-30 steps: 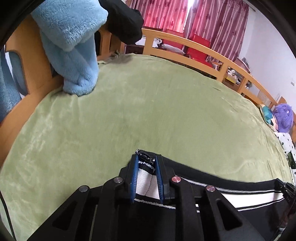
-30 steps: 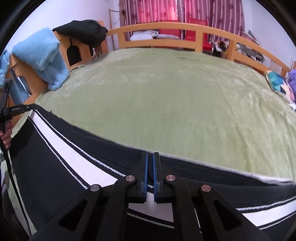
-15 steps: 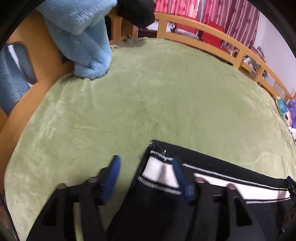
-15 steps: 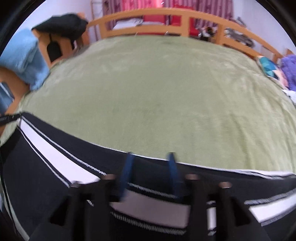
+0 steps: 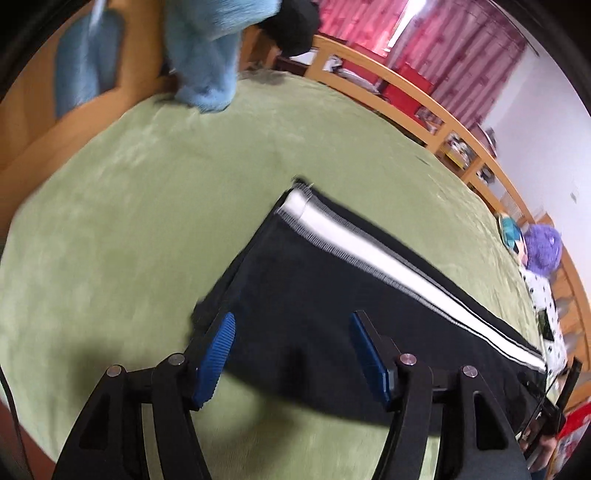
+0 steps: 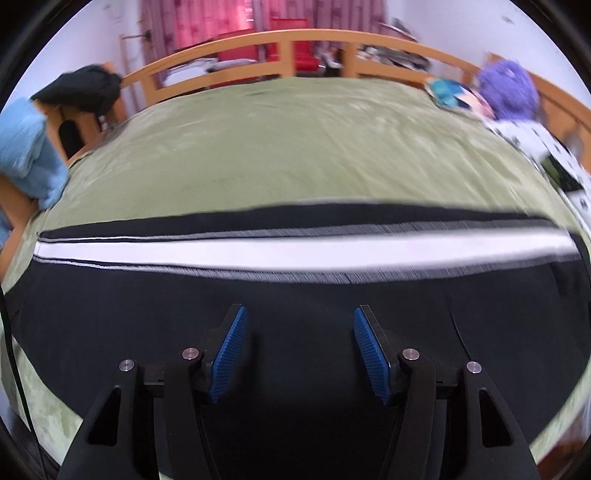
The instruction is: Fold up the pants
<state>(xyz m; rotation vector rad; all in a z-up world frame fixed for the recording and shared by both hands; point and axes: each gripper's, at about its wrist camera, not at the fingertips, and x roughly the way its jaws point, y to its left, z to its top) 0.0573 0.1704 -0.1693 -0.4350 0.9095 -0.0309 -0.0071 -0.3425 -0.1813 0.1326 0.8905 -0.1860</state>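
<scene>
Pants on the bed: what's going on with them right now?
A person with two handheld grippers is folding black pants with a white side stripe on a green blanket. The left gripper and right gripper have just opened their jaws; the pants lie flat, released, nothing gripped.

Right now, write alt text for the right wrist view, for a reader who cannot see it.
The right gripper hangs open and empty above black pants with a white side stripe, laid flat across a green bed cover. Behind the bed stand a wooden rail and red curtains; a blue blanket hangs at left and a purple plush toy sits at right.
</scene>
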